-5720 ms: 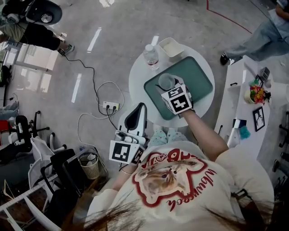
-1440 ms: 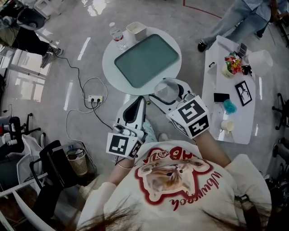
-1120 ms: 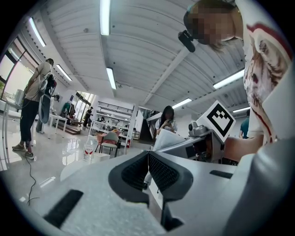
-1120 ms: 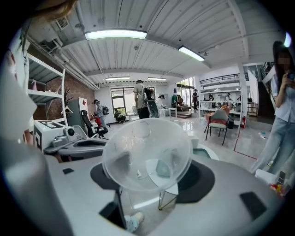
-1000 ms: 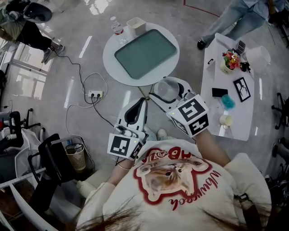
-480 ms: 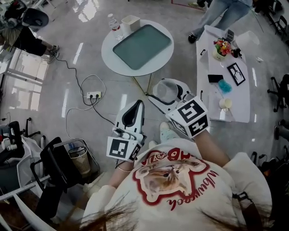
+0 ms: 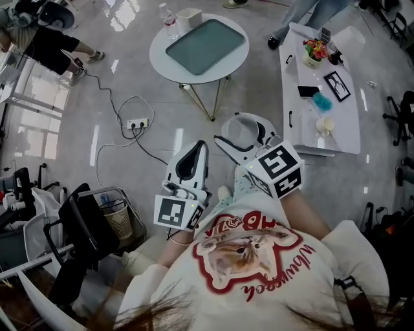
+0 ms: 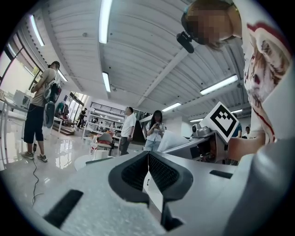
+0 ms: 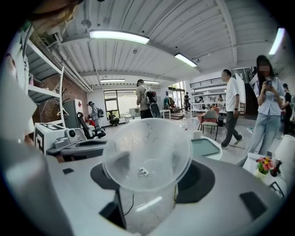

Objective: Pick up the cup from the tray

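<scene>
A clear plastic cup [image 7: 238, 128] [image 9: 146, 159] is held between the jaws of my right gripper [image 7: 242, 132] [image 9: 147, 184], high above the floor and well away from the round table. The green tray [image 7: 204, 37] [image 9: 203, 146] lies bare on the white round table [image 7: 223, 59] far ahead. My left gripper [image 7: 188, 165] [image 8: 148, 173] hangs beside the right one with its black pads pressed together and nothing between them.
A water bottle [image 7: 169, 15] and a white box [image 7: 187, 17] stand at the table's far edge. A long white table [image 7: 346, 110] with small items is at the right. Cables and a power strip [image 7: 136, 122] lie on the floor; several people stand around.
The person has backed away from the round table with the cup in the right gripper; the table and tray now sit farther off at the top of the head view.
</scene>
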### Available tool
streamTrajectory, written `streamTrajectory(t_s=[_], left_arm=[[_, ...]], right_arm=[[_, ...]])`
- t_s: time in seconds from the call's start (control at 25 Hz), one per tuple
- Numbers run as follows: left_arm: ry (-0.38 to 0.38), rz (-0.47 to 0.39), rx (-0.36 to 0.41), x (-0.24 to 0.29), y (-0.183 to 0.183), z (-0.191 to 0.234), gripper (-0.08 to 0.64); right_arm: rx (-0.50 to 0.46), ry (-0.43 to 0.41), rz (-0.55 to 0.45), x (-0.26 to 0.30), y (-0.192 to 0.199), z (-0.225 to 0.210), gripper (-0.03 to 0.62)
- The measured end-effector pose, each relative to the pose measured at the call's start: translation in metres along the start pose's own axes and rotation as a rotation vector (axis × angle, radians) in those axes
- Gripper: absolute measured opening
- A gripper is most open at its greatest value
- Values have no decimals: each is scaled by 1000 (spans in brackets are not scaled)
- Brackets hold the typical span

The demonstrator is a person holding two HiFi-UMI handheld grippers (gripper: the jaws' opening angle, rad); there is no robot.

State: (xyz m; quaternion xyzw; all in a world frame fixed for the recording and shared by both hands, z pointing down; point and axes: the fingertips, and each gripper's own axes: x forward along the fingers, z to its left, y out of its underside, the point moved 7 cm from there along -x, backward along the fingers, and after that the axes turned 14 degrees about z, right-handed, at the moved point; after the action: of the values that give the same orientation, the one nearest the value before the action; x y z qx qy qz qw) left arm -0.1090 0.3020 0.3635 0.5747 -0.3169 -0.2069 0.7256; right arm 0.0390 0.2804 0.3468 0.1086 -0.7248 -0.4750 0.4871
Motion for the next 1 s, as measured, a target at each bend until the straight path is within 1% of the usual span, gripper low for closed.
streamTrajectory(t_s=[0.16,0.4,0.64,0.84,1.0], left_arm=[[-9,-1,-1,-13,4,-10,15],[-30,-12,-2,-22,0,-17,15],[-14,-13,1,-15,-2,-35,15],[-1,-16,10,-8,-4,-42,15],[0,-22,17,-4,-8,-46,15]], right_arm=[[-14,0,2,-9,10,11,307],[-21,-32,-4,-19,13,21,307],[-39,-4,-35,-38,11,15,307],[-24,-13,-38,-45,15,11,307],[-37,-15,-30,-47,18,10,307]])
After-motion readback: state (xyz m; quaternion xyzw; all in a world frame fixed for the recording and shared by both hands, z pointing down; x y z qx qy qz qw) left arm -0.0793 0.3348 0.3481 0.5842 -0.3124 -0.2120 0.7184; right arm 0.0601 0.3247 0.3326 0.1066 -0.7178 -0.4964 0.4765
